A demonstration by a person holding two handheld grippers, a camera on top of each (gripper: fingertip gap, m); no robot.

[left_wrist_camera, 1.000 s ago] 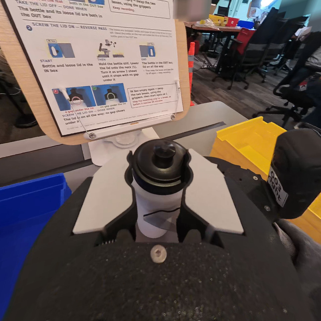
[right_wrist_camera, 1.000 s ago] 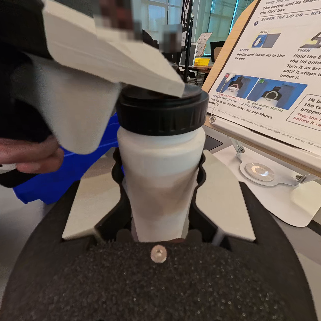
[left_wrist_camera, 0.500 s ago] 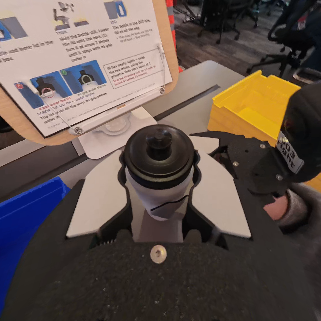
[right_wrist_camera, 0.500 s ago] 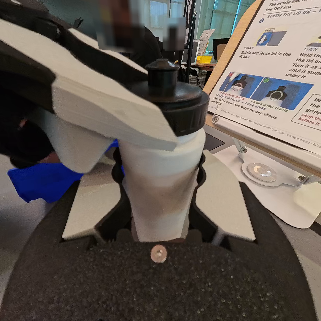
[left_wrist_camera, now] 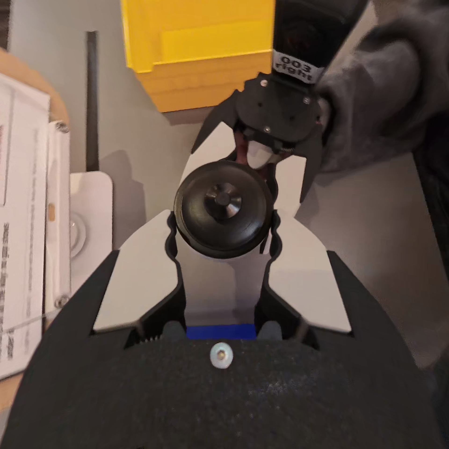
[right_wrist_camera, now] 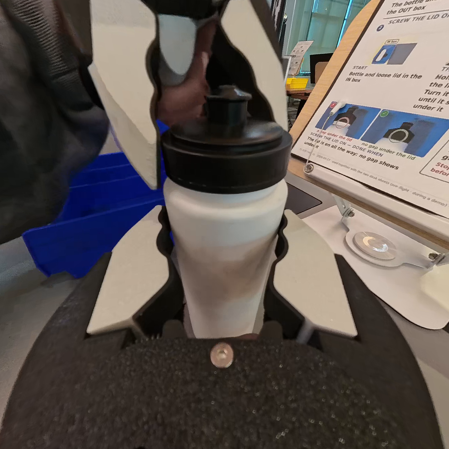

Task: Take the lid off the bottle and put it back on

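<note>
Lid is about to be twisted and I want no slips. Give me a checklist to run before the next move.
1. Right tongs clamped on the bottle body: ok.
2. Bottle upright: ok.
3. Left tongs straddle the lid from above, both fingers at its rim: ok.
4. Left grip firm enough to turn: cannot tell.
5. Lid seated, no gap showing on the near side: ok; far side: cannot tell.

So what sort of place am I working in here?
Probably an office set up for recording demos: a desk with an instruction sheet on a stand, a blue bin, a yellow bin, and glass partitions behind.
</note>
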